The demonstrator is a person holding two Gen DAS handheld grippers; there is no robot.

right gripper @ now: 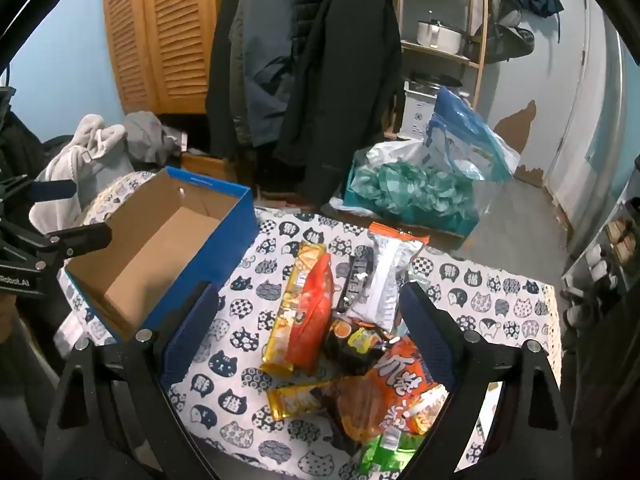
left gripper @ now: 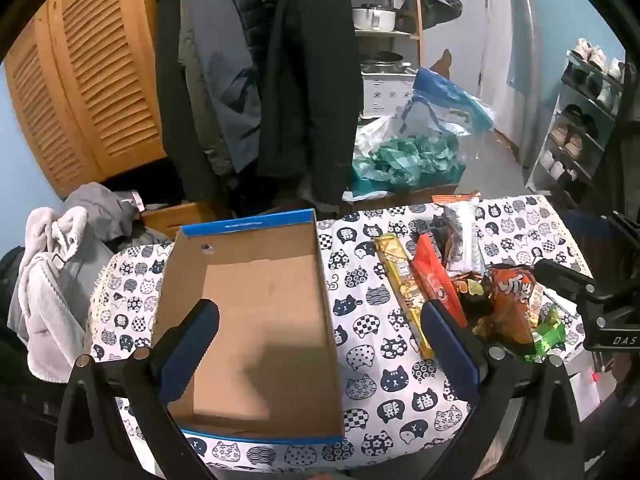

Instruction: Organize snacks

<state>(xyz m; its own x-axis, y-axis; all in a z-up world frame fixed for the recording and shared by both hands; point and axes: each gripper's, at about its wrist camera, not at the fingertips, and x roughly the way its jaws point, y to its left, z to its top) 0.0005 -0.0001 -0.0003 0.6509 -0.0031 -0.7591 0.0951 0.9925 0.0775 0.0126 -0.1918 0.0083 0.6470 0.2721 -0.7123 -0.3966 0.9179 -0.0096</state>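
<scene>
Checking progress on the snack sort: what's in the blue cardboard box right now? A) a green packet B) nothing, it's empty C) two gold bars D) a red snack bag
B: the blue cardboard box shows only bare brown floor in both views, while the snack pile still lies on the cat-print tablecloth beside it.

Home entryway/storage corner. Coats (right gripper: 304, 80) hang on a rack, louvered wooden closet doors (right gripper: 160, 36) to their left, shoe rack (left gripper: 580, 120) far right of the left hand-held gripper (left gripper: 320, 332), pots on a wooden shelf (right gripper: 440, 40), cat-print cloth over the worktop (left gripper: 380, 360).
</scene>
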